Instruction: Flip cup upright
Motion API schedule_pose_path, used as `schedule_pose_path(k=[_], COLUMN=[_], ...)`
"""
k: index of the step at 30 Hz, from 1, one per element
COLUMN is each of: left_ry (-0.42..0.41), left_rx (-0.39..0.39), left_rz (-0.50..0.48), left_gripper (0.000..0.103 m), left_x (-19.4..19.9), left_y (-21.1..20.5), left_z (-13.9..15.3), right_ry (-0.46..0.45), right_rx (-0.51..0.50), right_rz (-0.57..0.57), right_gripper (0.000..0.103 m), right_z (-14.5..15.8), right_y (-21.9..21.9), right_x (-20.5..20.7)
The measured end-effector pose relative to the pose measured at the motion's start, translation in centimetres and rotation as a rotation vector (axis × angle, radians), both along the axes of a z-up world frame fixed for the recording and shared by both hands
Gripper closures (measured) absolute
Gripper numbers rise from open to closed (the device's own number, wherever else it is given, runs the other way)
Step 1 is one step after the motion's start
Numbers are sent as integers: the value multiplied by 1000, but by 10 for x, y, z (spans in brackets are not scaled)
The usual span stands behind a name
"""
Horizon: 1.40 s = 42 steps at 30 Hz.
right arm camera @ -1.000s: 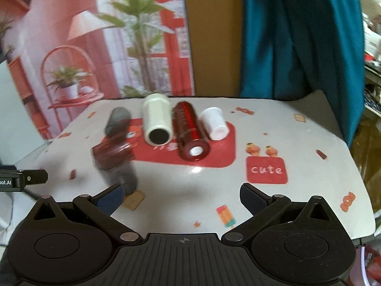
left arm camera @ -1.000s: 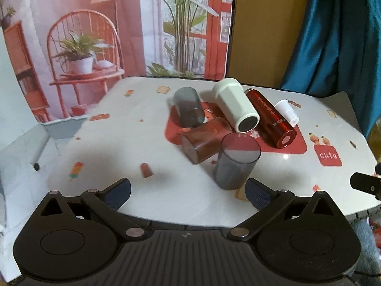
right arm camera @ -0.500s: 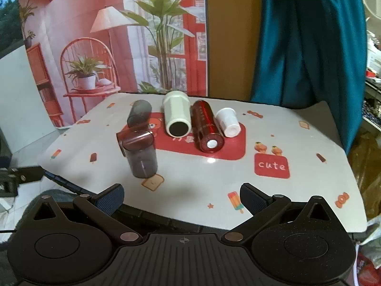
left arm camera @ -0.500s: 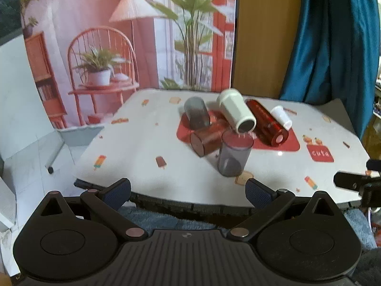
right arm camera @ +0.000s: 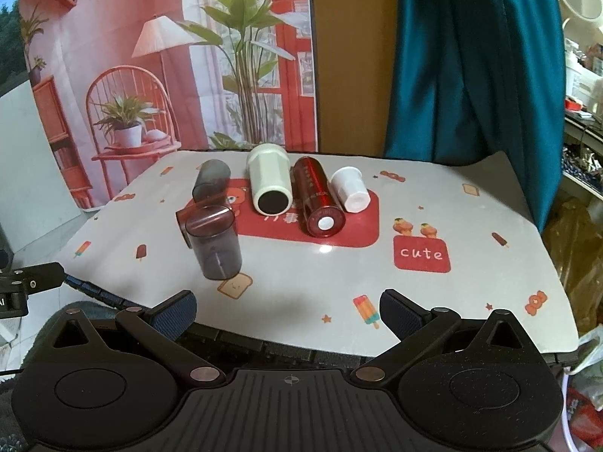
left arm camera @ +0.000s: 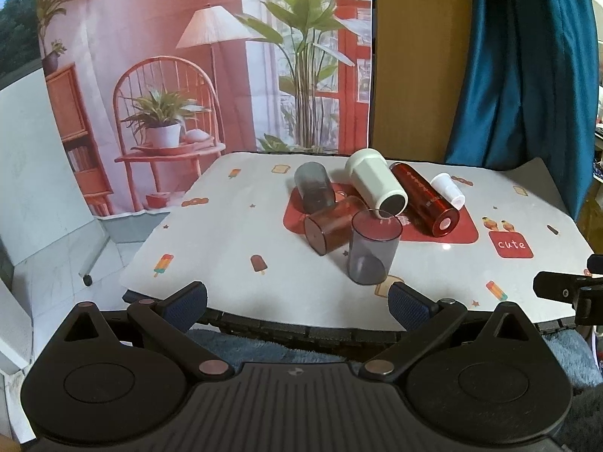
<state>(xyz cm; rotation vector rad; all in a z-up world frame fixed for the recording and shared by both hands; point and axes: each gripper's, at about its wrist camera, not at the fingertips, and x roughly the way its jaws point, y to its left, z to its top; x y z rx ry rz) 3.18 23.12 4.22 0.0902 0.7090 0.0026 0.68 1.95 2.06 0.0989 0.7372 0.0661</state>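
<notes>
A smoky grey cup stands upright near the table's front. Behind it, lying on their sides, are a brown cup, another grey cup, a large white cup, a red bottle and a small white cup. My left gripper is open and empty, off the table's front edge. My right gripper is open and empty, over the front edge.
The table has a white printed cloth with a red mat. A printed backdrop and a teal curtain hang behind. The other gripper shows at each view's edge.
Both grippers have pulled back from the table and away from the cups, still open. The upright grey cup has stayed standing in place.
</notes>
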Motion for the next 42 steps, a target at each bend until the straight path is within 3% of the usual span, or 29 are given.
schedule_pose_path(k=[42], left_ry=[49], left_rx=[7], left_rz=[4], left_gripper=[0], left_x=[-1], left_y=[0], left_z=[-10], right_ry=[16], right_rx=[-3], right_rz=[-11], right_gripper=[0], right_z=[-10], right_y=[1], right_x=[0])
